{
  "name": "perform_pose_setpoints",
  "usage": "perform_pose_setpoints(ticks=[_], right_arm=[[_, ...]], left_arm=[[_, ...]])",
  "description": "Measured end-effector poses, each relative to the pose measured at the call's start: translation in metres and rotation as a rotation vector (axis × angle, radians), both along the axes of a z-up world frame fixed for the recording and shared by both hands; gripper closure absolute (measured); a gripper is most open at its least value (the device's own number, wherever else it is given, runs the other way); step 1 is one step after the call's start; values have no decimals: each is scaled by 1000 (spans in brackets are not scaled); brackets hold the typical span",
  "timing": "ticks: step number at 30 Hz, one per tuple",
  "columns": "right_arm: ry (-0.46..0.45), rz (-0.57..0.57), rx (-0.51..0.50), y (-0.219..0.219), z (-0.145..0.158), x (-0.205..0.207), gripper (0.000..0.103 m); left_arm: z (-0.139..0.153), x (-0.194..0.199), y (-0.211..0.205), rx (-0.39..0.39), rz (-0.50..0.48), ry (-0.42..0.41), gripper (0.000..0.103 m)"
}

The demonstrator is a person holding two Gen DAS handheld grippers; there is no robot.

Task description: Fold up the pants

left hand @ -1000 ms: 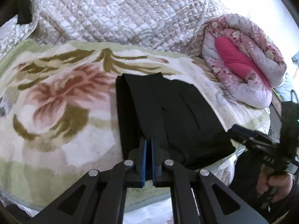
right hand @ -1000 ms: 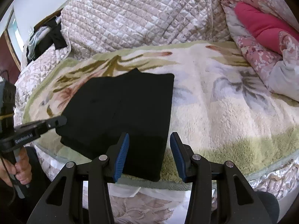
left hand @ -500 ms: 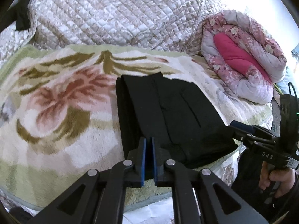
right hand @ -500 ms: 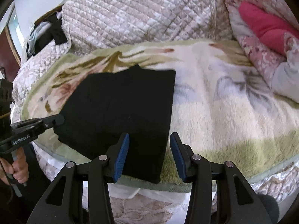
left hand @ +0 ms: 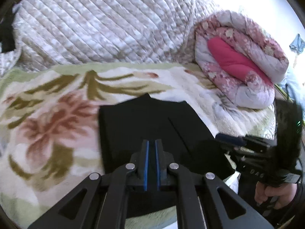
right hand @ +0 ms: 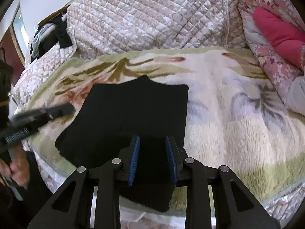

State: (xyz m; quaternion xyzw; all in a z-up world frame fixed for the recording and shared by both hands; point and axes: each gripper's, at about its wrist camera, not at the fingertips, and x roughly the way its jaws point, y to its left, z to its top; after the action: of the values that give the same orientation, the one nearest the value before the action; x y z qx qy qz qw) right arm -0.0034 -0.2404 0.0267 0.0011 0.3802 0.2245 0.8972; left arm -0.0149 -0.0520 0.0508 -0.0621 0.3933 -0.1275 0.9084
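**Folded Pants on the Floral Blanket, Both Grippers Above the Near Edge**

Lying flat on the floral blanket (left hand: pixel 47 126), the black pants (left hand: pixel 144 122) form a folded dark rectangle, and everything else is placed from them. To their left in the left wrist view, the blanket spreads out with a large pink and olive flower pattern. Behind the pants a quilted beige bedspread (left hand: pixel 99 28) rises in a big mound. The left gripper (left hand: pixel 151 143) hangs over the near edge of the pants with its blue pads almost together; only a thin slit shows between them and no cloth is pinched there, so it is closed on nothing. To the right of the pants and further back sits a rolled pink floral quilt (left hand: pixel 238 61) with a bright pink lining. At the pants' right near corner the other gripper appears, blurred, with a hand (left hand: pixel 272 194) on its handle.

In the right wrist view the pants (right hand: pixel 133 110) lie in the same way, one pointed bit sticking out at their far edge. Left of them the left gripper (right hand: pixel 70 109) reaches in, blurred. The right gripper (right hand: pixel 152 143) is above the pants' near edge; its jaws are closing, a clear gap remains, and the pads are not pressing on the fabric below. Right of the pants is bare blanket (right hand: pixel 238 118).
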Motion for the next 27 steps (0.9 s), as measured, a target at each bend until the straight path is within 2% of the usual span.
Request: perform_pose_setpoints(ticks=[2, 4, 6, 10, 14, 16, 18, 19, 20, 23, 27], right_arm=[[-8, 7, -9, 2, -2, 6, 74], [28, 6, -23, 1, -13, 16, 74], [50, -8, 5, -6, -20, 24, 77], [62, -42, 28, -15, -12, 25, 77], [133, -51, 141, -34, -12, 23, 75], [169, -47, 199, -42, -14, 21, 74], [202, -38, 263, -49, -18, 21, 72], [213, -36, 279, -50, -20, 22, 70], [235, -38, 291, -51, -24, 26, 68], [301, -29, 332, -49, -36, 39, 67], [314, -5, 375, -46, -39, 50, 64]], left_arm=[[-13, 9, -3, 26, 6, 30, 95], [-25, 11, 1, 28, 18, 56, 95], [-28, 7, 7, -5, 13, 40, 95], [-22, 0, 17, 6, 35, 39, 95], [-20, -4, 37, -10, 88, 61, 95], [-20, -7, 47, -44, 102, 77, 94], [-21, -9, 54, -78, 109, 88, 79], [-22, -7, 56, -94, 111, 94, 65], [-25, -5, 57, -106, 115, 101, 59], [-35, 8, 59, -160, 112, 139, 57], [-44, 18, 55, -221, 89, 153, 50]])
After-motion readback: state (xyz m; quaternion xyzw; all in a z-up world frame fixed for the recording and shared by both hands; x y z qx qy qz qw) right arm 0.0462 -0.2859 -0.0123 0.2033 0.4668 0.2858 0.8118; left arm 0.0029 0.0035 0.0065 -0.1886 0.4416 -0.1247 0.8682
